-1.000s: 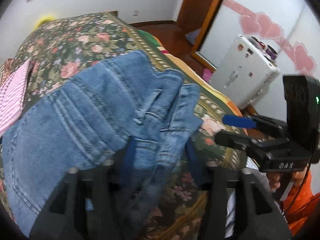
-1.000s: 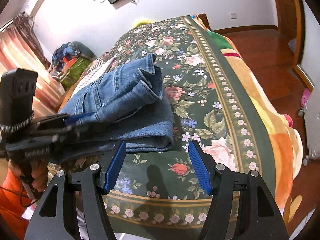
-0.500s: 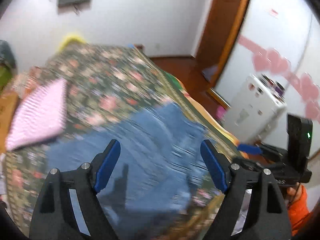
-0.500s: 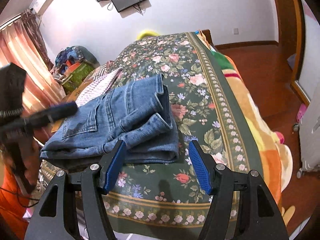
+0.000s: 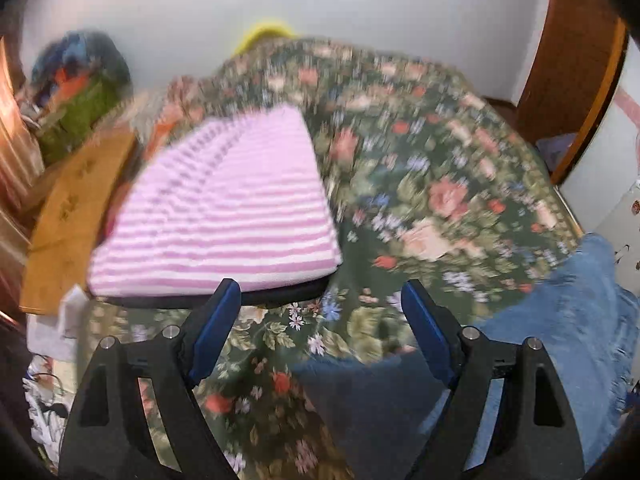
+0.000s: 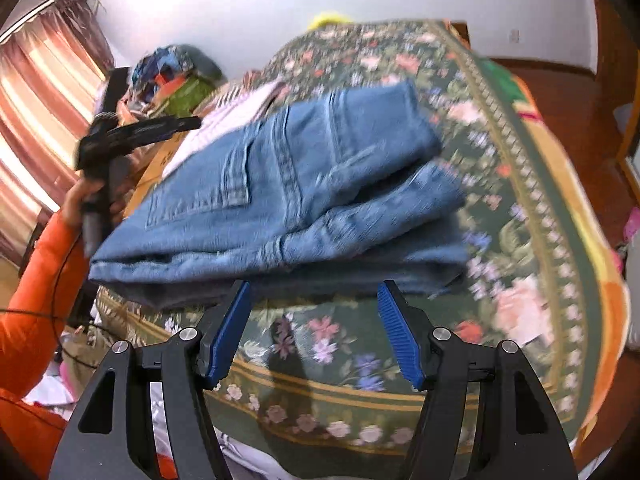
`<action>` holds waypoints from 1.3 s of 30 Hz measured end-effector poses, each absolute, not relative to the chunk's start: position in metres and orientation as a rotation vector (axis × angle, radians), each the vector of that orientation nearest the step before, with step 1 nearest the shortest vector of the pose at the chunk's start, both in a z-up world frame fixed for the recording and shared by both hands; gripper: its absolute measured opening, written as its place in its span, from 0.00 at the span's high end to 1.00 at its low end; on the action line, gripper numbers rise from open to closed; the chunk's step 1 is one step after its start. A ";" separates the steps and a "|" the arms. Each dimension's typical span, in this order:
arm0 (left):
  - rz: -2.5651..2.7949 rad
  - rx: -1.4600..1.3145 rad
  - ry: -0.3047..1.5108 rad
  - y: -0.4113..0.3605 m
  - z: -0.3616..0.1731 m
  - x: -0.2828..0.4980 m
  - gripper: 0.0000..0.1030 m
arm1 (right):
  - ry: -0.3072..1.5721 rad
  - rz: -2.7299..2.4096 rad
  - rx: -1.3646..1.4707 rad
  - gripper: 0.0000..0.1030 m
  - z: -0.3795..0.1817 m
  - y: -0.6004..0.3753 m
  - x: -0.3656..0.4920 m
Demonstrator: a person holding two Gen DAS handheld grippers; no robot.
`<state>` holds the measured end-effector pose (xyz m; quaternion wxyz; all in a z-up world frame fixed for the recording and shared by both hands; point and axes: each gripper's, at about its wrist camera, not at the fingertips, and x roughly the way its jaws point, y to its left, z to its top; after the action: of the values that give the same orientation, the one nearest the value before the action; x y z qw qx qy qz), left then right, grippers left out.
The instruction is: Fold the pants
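- Left gripper (image 5: 320, 320): jaws just opened, nothing between.
- Right gripper (image 6: 314, 330): jaws apart, empty.
- Folded jeans (image 6: 280, 200) look done; withdraw clear, avoid snagging top layer.

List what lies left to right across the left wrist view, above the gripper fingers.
Wooden board → pink striped folded cloth → bare floral bedspread → folded jeans.
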<state>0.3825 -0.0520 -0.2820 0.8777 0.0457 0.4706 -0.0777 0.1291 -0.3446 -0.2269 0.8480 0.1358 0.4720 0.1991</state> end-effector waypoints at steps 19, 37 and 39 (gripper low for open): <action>-0.293 0.020 1.081 -0.009 -0.308 0.279 0.28 | 1.024 0.355 0.199 0.37 -0.249 -0.360 0.218; -0.298 0.035 0.905 -0.047 -0.235 0.231 0.29 | 0.820 0.372 0.102 0.38 -0.172 -0.373 0.180; -0.300 0.040 0.871 -0.051 -0.223 0.242 0.29 | 0.809 0.396 0.093 0.37 -0.170 -0.368 0.187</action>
<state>0.2423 -0.0513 -0.2235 0.8956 0.0192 0.4202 -0.1447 0.1869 -0.3676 -0.1697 0.8993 0.0449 0.3906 0.1912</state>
